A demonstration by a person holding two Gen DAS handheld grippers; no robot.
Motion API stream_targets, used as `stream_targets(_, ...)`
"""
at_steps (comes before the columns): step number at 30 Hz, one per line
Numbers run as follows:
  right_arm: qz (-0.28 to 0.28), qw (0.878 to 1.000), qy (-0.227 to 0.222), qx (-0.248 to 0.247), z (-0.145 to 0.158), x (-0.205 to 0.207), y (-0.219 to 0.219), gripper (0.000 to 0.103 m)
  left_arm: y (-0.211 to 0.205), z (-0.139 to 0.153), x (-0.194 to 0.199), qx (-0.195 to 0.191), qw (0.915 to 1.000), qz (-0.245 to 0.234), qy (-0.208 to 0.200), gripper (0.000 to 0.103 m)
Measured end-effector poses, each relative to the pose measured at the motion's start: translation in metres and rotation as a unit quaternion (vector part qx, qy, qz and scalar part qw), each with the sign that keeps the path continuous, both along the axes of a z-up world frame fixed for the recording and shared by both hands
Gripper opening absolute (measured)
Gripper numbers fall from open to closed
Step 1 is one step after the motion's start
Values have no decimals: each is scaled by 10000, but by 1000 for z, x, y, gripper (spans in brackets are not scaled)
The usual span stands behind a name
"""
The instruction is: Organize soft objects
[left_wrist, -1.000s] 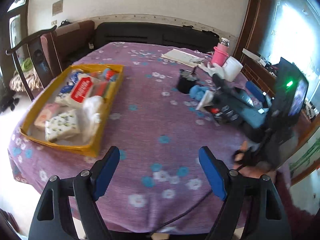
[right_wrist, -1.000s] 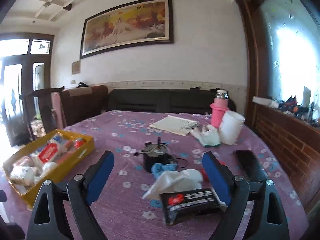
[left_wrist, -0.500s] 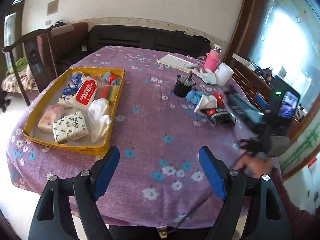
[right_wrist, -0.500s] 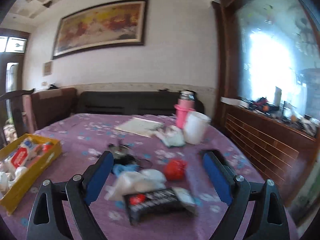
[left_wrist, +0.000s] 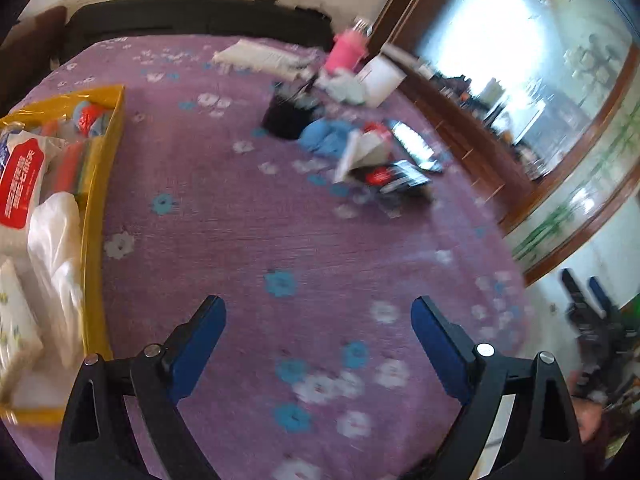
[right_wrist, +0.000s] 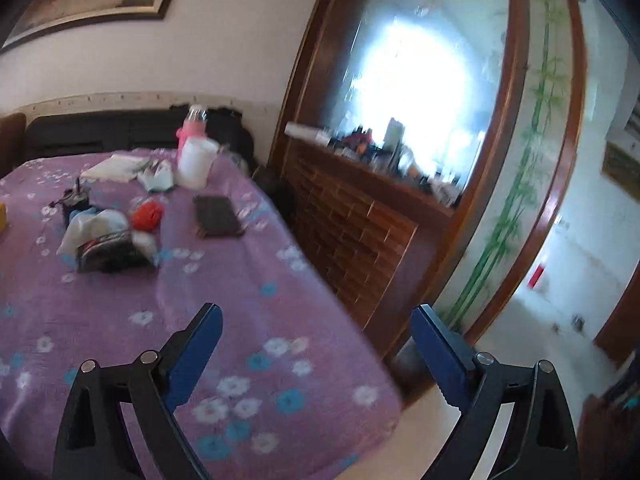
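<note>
The left gripper point(left_wrist: 318, 330) hangs over the purple flowered cloth point(left_wrist: 280, 232), its blue pads spread wide with only cloth between them; its jaws have just been opening further. To its left sits the yellow tray point(left_wrist: 102, 184), already holding a red-labelled tissue pack point(left_wrist: 20, 178), a white bag point(left_wrist: 56, 240), a flowered pack point(left_wrist: 16, 320) and small coloured bits at the far end. Ahead of it and to the right lies the loose pile: a blue cloth point(left_wrist: 328, 136), a white tissue point(left_wrist: 360, 152), a red ball point(left_wrist: 376, 127) and a black pack point(left_wrist: 394, 176), with a black cup point(left_wrist: 286, 114) just behind them.

The right gripper point(right_wrist: 316, 340) is also spread wide and holds nothing, poised above the table's near right corner, one pad over the cloth point(right_wrist: 240, 280) and the other past the edge. The same pile lies well ahead to its left: black pack point(right_wrist: 110, 254), white tissue point(right_wrist: 94, 224), red ball point(right_wrist: 147, 214). A dark phone point(right_wrist: 216, 216) rests flat beside them, and a white jug point(right_wrist: 196, 162) and pink bottle point(right_wrist: 192, 126) stand farther back.
</note>
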State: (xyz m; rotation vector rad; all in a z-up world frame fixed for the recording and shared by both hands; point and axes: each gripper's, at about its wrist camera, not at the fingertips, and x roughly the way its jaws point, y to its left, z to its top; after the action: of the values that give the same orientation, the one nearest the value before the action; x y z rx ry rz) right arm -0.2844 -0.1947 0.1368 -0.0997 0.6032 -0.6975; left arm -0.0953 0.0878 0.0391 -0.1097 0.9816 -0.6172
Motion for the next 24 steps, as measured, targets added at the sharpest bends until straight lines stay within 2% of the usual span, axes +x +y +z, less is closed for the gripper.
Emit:
stream_targets(4,691,9955,171,620,4,37,15,97,-7,-23,20,307,9993,64,185,93)
stream_targets(8,1520,9845,611,623,13,100,36,97,-10,-29,20,327,9993,181,-65,95)
stream_targets(10,1859,9757,716,912,12,132,39,97,-10,-30,21,278,9993,194,-139,99)
stream_targets(13,2284,9550,918,1654,2,188,40,96,-16,-31,23,362,9992,104,-134,103)
stream_targets(16,2490,9381,1122,2129,-11,246,46,74,-27,-33,20,762,9968,72,-247,103)
stream_targets(17,2528,9340,1208,2217,-15,260,49,70,-30,-33,19,888,9956,67,-280,103)
stream_targets(18,2577,9300,1303,2274,-20,276,52,64,-33,-34,17,1029,9942,62,-314,103)
stream_targets(20,2853,9280,1681,1706,-37,299,79,62,-43,-37,15,1405,9893,18,-395,103)
stream_targets(21,3063,9206,1922,1473,-50,310,96,58,-47,-39,14,1574,9866,-5,-430,103)
stream_targets(23,3152,9170,1986,1424,-60,322,109,57,-49,-40,13,1705,9843,-5,-461,103)
stream_targets(24,3191,9136,1921,1628,-63,327,112,57,-49,-40,13,1697,9844,3,-461,103)
